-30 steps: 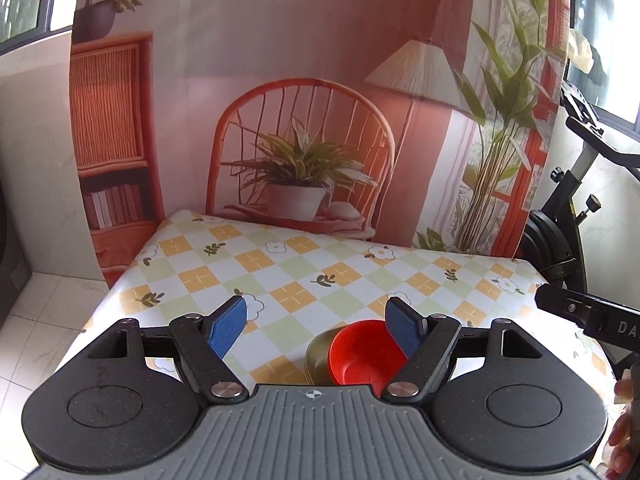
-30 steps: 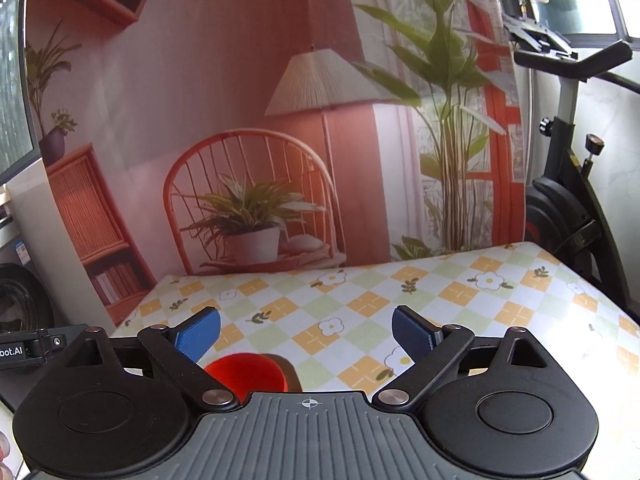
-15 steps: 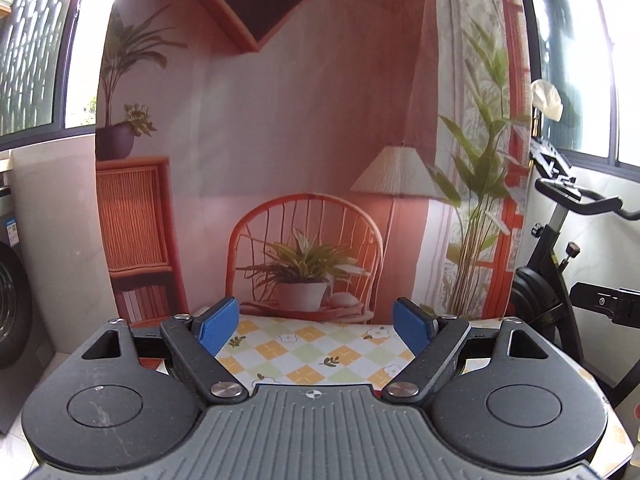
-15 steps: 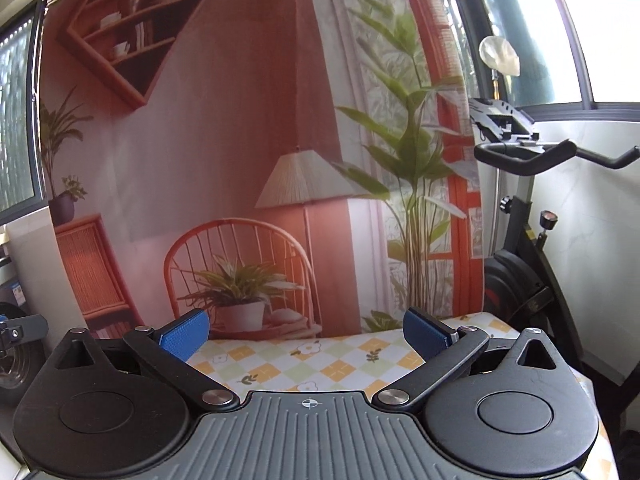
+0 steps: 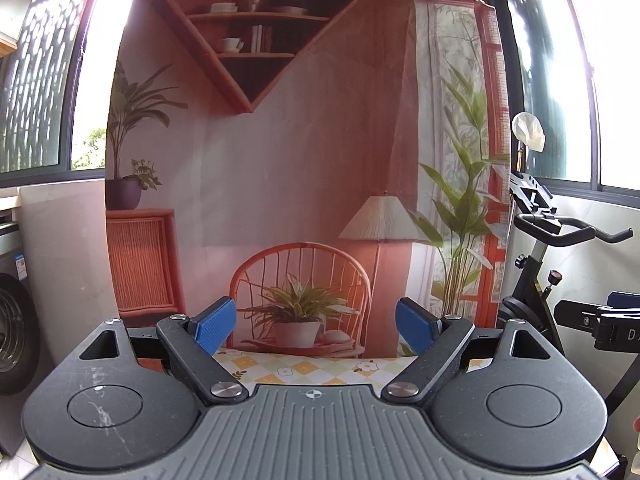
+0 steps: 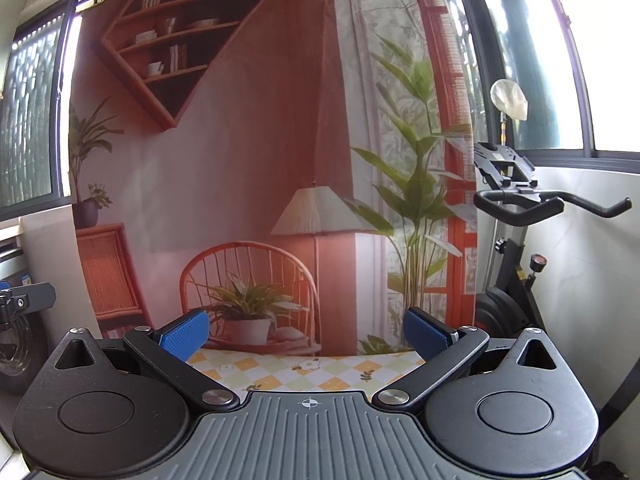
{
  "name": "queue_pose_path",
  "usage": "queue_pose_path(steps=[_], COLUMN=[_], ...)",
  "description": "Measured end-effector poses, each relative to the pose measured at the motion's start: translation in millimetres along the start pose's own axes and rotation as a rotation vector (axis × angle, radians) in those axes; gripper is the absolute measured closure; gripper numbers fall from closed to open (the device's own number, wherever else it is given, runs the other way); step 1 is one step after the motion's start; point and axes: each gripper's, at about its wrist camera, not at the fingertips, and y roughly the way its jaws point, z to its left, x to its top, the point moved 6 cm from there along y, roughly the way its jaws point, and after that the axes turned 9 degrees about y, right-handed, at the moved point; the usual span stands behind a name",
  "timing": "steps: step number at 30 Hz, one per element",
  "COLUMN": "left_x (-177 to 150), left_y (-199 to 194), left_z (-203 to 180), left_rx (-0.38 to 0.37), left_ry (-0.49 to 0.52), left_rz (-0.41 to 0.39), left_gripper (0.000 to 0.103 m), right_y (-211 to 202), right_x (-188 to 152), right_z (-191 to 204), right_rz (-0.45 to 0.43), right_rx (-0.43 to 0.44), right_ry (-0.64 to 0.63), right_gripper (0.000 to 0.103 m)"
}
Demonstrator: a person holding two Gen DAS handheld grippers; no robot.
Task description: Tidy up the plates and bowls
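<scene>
Both grippers are spread wide and carrying nothing. The left gripper (image 5: 316, 330) has its blue pads (image 5: 212, 330) far apart, with only air between them, and the right gripper (image 6: 308, 334) is the same story, pads (image 6: 184, 334) splayed out and touching nothing.

Both cameras are tilted up at the printed backdrop (image 5: 304, 152), so only a thin strip of the checked tablecloth (image 5: 316, 368) shows at 6 o'clock, just past the fingertips. Its far edge runs right along the foot of the backdrop. No plates or bowls show in either view, so I can't tell where they sit; whatever is on the near part of the table is hidden under the gripper bodies.

Room to move: open air ahead of both grippers. At 3 o'clock there's an exercise bike (image 5: 560, 240) close by the table's right side, and part of the other gripper pokes in there too in the left view. At 9 o'clock a washing machine (image 5: 12, 340) sits low by the wall.
</scene>
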Motion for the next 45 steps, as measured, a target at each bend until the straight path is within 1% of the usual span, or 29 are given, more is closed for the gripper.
queue_pose_path(steps=[5, 10, 21, 45], left_x=[1.4, 0.7, -3.4, -6.4], left_y=[-10.1, -11.2, -6.0, -3.9], left_z=[-5.4, -4.3, -2.0, -1.1], left_rx=[-0.004, -0.011, -0.026, -0.066], left_ry=[0.020, 0.019, 0.017, 0.015], left_rz=[-0.013, -0.013, 0.015, 0.022], left_gripper=[0.014, 0.014, 0.014, 0.014], right_y=[-7.2, -8.0, -7.7, -11.7], right_x=[1.5, 1.7, -2.2, -6.8], right_z=[1.9, 2.2, 1.6, -3.7], right_rz=[0.001, 0.002, 0.018, 0.022], right_rx=[-0.005, -0.008, -0.014, -0.030], right_ry=[-0.005, -0.001, 0.007, 0.022], right_gripper=[0.000, 0.000, 0.000, 0.000])
